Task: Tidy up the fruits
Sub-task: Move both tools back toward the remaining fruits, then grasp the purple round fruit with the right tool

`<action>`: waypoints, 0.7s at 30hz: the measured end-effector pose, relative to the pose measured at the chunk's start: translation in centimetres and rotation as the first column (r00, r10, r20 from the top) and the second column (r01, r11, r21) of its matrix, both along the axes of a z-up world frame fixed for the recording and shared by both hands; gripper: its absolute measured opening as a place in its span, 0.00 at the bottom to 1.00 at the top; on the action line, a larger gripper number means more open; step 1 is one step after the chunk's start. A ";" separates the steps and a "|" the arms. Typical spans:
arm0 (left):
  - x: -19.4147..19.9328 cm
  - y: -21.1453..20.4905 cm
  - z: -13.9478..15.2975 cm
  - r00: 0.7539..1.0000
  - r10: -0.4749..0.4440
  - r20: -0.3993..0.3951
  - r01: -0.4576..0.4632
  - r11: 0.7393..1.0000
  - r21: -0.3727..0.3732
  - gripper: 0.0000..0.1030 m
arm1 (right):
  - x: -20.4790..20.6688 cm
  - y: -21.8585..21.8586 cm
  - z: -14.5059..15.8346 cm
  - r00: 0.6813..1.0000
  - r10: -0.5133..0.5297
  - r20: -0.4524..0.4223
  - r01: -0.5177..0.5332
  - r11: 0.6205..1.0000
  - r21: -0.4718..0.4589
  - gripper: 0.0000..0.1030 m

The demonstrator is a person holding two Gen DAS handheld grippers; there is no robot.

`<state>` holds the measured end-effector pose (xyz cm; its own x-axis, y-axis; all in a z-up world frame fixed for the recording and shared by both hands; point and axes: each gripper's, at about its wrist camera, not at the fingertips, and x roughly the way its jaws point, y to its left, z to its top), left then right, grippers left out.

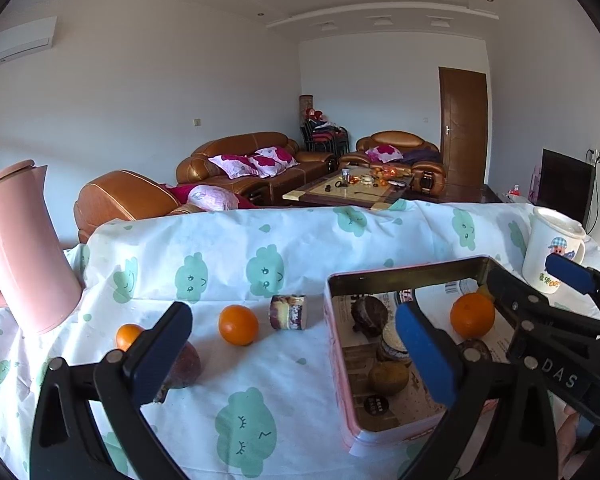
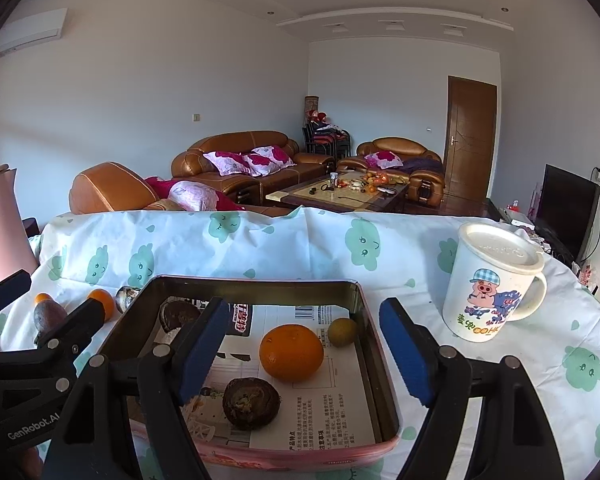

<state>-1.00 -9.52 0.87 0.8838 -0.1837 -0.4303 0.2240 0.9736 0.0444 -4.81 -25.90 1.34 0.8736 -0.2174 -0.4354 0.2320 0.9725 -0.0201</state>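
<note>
Here my right hand-held gripper point(image 2: 304, 354) hangs spread above the pink rectangular metal tin point(image 2: 370, 344) holding a round orange point(image 2: 291, 352); my left hand-held gripper point(image 1: 292, 354), also spread, sits just left of the tin.

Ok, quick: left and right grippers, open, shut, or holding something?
Left gripper: open, holding nothing, above the tablecloth just left of the tin box.
Right gripper: open, empty, over the tin box with the orange between its fingers.

Worktop under a cloud-print cloth point(image 1: 260, 248) bearing a pink tin point(image 1: 336, 360), two oranges point(image 1: 238, 325), a dark fruit point(image 1: 186, 364), a small wrapped cake point(image 1: 289, 312), a pink jug point(image 1: 24, 252) and a lidded mug point(image 2: 494, 280).
</note>
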 end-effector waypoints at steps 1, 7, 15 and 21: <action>0.0 0.2 0.0 1.000 0.000 -0.003 0.000 1.000 -0.004 1.00 | 0.0 0.2 0.0 1.000 -0.001 -0.003 0.001 1.000 0.002 0.77; 0.1 2.0 -0.1 1.000 0.015 -0.017 -0.016 1.000 -0.017 1.00 | -0.6 1.4 0.0 1.000 0.001 0.005 -0.001 1.000 0.012 0.77; 0.1 4.3 -0.2 0.999 0.047 -0.023 -0.048 0.999 -0.007 1.00 | -0.6 4.0 -0.1 0.999 0.032 -0.008 -0.031 0.999 0.029 0.77; 0.7 6.9 -0.3 0.997 0.073 -0.037 -0.073 0.997 -0.002 1.00 | 0.2 6.4 -0.3 0.997 0.070 -0.026 -0.068 0.996 0.052 0.77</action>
